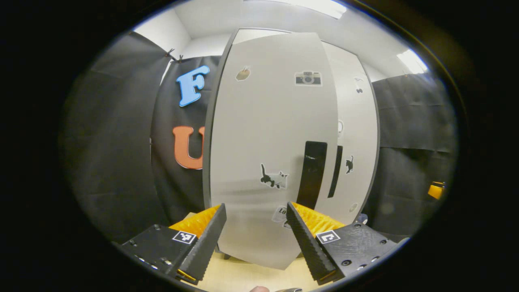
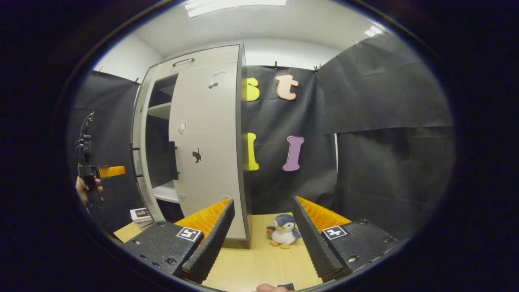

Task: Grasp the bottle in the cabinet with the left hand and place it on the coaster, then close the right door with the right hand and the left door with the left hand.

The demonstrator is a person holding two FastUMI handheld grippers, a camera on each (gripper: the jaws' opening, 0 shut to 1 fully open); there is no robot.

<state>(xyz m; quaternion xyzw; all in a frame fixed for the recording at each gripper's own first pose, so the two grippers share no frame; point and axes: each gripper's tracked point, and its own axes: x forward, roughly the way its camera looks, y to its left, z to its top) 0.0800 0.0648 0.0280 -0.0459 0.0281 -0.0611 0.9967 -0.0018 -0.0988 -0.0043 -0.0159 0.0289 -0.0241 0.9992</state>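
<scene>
On wooden tabletop – cabinet, penguin toy; black-draped booth – both jaws released.

Pale cabinet, sticker-dotted doors (left door ajar, right door nearly closed)

Counted: one cabinet, two doors, two grippers.

One cabinet is seen, with two doors: the left door and the right door. Two dark handles are counted in the left gripper view, one on each door. Two grippers are counted, the left gripper and the right gripper. One penguin toy is counted on one desk. Two shelves are counted inside the cabinet. One stack of books is counted.
</scene>
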